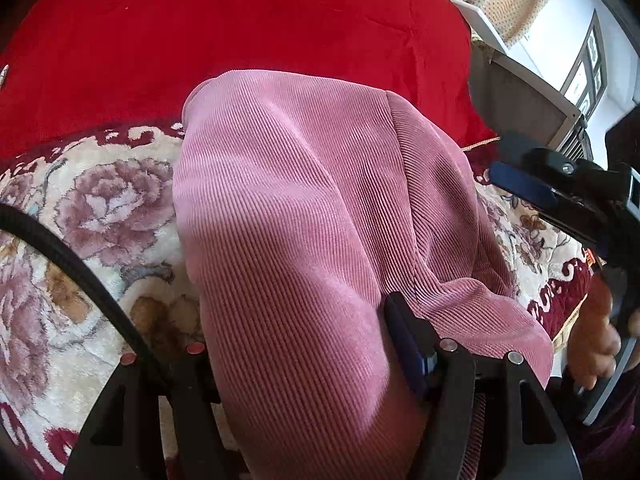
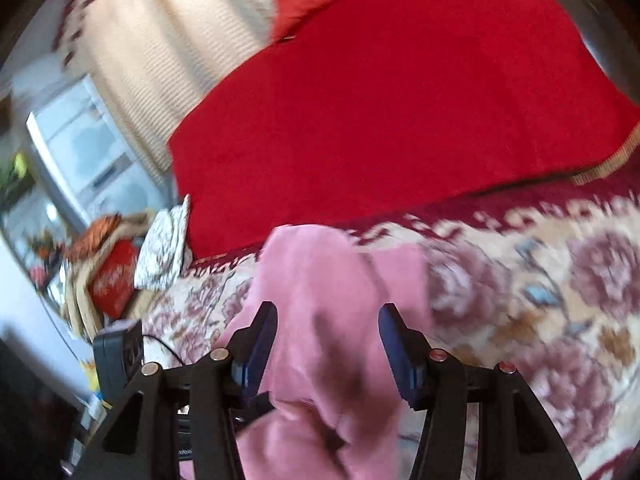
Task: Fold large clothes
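The soft, limp pink corduroy garment (image 1: 304, 208) lies on the floral blanket (image 1: 80, 216) between my two released grippers, left gripper (image 1: 304, 344) and right gripper (image 2: 328, 344); I should pinch its edges.

A ribbed pink garment (image 1: 304, 208) lies on a cream, maroon-flowered blanket (image 1: 100, 216) beside plain red cloth (image 1: 240, 20).

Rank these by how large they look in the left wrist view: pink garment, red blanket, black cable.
1. Pink garment and red blanket: alike in spread, and the garment lies nearer the camera, so unranked.
2. Black cable, smallest.
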{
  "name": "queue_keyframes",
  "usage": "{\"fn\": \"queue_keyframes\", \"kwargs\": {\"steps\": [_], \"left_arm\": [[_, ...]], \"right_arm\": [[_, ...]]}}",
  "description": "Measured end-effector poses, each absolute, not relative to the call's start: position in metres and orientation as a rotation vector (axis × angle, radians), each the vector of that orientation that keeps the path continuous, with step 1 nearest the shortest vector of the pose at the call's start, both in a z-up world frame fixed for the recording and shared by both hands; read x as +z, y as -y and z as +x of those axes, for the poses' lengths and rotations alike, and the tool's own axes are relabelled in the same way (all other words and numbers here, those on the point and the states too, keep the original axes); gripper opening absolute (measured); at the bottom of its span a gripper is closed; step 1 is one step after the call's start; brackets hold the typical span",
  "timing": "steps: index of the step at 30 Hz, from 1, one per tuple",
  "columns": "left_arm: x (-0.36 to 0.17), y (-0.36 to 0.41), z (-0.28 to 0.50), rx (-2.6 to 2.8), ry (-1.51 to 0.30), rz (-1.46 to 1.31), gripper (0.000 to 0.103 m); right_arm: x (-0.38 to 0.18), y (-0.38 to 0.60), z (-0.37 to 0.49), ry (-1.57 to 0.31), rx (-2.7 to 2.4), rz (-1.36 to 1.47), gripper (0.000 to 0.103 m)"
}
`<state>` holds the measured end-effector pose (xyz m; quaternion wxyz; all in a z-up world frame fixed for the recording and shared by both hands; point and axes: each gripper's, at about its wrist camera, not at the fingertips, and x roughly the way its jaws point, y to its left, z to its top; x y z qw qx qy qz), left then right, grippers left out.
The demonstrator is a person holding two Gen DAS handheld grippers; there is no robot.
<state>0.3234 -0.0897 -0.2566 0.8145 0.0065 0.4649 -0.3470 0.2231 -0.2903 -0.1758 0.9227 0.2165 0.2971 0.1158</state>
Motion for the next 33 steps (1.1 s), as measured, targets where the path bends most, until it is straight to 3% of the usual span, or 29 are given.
{"fn": "queue_keyframes", "kwargs": {"steps": [3, 6, 16, 22, 33], "left_arm": [[-0.257, 0.088, 0.322, -0.740, -0.988, 0.012, 0.067], [-0.257, 0.088, 0.321, -0.740, -0.986, 0.018, 0.067], [-0.250, 0.070, 0.326, -0.767, -1.013, -0.049, 0.069], [-0.235, 0.050, 0.309, -0.782, -0.925, 0.016, 0.069], [-0.250, 0.056, 0.304, -0.767, -0.930, 0.071, 0.072]], "right_arm": [[-0.188, 0.273, 0.239, -0.664, 0.247, 0.445, 0.043], [-0.213, 0.274, 0.258, -0.747, 0.228, 0.470, 0.040], [-0.232, 0.274, 0.257, -0.743, 0.206, 0.412, 0.038], [-0.226, 0.275, 0.242, -0.735, 0.188, 0.377, 0.038], [-0.229, 0.254, 0.230, -0.738, 0.109, 0.238, 0.038]]}}
